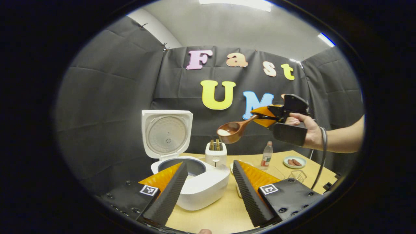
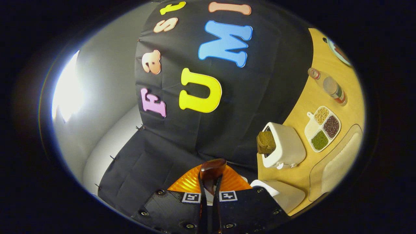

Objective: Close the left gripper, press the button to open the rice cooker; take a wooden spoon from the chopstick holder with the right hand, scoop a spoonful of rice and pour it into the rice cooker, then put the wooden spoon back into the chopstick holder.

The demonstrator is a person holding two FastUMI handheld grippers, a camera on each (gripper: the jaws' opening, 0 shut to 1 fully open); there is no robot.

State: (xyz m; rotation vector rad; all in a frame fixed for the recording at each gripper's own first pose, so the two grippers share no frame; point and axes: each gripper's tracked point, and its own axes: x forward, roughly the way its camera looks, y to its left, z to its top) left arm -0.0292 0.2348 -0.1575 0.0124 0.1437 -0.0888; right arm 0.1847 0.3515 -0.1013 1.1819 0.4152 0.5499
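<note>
right gripper [image 1: 265,117] at right of frame, clamped on wooden spoon [image 1: 234,130] handle, bowl holding white rice, level, high above bench [image 1: 224,211]. step in hand: carrying scoop toward rice cooker [image 1: 191,182], lid up, pot exposed at lower centre-left. next move likely: shift spoon over pot, lower, tip. hand [image 1: 308,130] wraps grip from right, forearm about level. left gripper [image 1: 211,188] wide apart, empty, hovering near cooker.

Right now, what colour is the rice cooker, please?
White rice cooker, lid up; clearest in the left gripper view.
</note>
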